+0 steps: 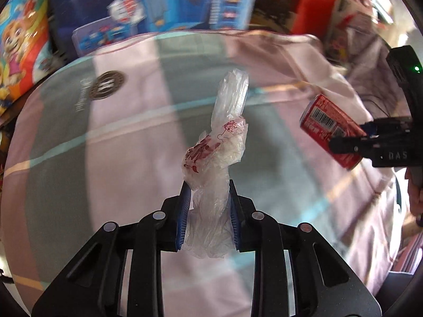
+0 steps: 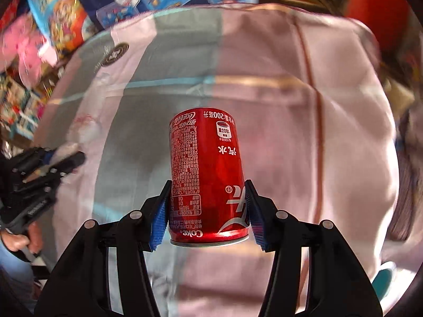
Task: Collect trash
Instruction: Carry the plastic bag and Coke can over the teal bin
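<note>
A crumpled clear plastic bag (image 1: 224, 137) with red print sticks up from my left gripper (image 1: 208, 185), whose blue pads are shut on its lower part. A red Coke can (image 2: 206, 163), upside down in the right wrist view, sits between the blue pads of my right gripper (image 2: 208, 185), which is shut on its sides. Both are held above a pink and grey-green cloth (image 2: 290, 132). From the left wrist view, the can (image 1: 325, 121) and the right gripper (image 1: 351, 142) appear at the right. The left gripper (image 2: 68, 155) is blurred at the left of the right wrist view.
The pink and grey-green cloth (image 1: 105, 145) covers the surface below, with a round dark badge (image 1: 107, 83) on it. Colourful toy boxes (image 1: 158, 0) and a red box (image 1: 312, 0) stand along the far edge. A person's hand (image 2: 15, 240) holds the left gripper's handle.
</note>
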{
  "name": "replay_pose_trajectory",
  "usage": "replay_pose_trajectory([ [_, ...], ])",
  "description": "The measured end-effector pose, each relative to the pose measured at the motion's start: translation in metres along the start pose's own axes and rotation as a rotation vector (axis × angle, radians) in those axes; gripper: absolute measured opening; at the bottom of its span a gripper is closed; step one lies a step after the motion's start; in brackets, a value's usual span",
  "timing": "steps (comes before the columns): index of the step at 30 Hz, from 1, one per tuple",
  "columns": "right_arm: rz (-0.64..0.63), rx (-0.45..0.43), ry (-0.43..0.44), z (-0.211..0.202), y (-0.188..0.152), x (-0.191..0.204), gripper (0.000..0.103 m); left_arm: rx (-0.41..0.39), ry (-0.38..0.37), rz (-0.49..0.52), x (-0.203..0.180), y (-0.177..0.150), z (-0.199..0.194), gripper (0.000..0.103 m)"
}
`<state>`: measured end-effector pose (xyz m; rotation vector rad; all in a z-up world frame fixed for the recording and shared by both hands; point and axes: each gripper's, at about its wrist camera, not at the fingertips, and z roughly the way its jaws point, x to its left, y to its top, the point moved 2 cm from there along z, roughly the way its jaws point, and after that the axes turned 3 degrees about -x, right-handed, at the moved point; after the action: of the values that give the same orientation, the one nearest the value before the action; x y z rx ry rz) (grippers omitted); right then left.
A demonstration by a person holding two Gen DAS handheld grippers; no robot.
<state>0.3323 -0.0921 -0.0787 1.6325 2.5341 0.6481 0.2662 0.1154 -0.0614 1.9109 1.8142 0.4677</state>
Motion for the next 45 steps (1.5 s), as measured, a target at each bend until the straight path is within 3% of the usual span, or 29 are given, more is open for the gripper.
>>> replay_pose_trajectory([
  [8, 0.157, -0.097, 0.025, -0.071, -0.072, -0.064, 0.051, 0.001, -0.103, 0.125, -0.113, -0.004, -0.010, 0.027],
  [23, 0.424, -0.282, -0.088, -0.182, -0.198, -0.196, 0.051, 0.030, -0.308, 0.347, -0.325, -0.020, -0.022, 0.028],
  [37, 0.621, -0.338, -0.164, -0.212, -0.287, -0.283, 0.051, 0.102, -0.372, 0.502, -0.450, -0.051, -0.013, 0.028],
  [45, 0.681, -0.313, -0.179, -0.211, -0.312, -0.313, 0.051, 0.151, -0.408, 0.542, -0.496, -0.059, 0.005, 0.028],
])
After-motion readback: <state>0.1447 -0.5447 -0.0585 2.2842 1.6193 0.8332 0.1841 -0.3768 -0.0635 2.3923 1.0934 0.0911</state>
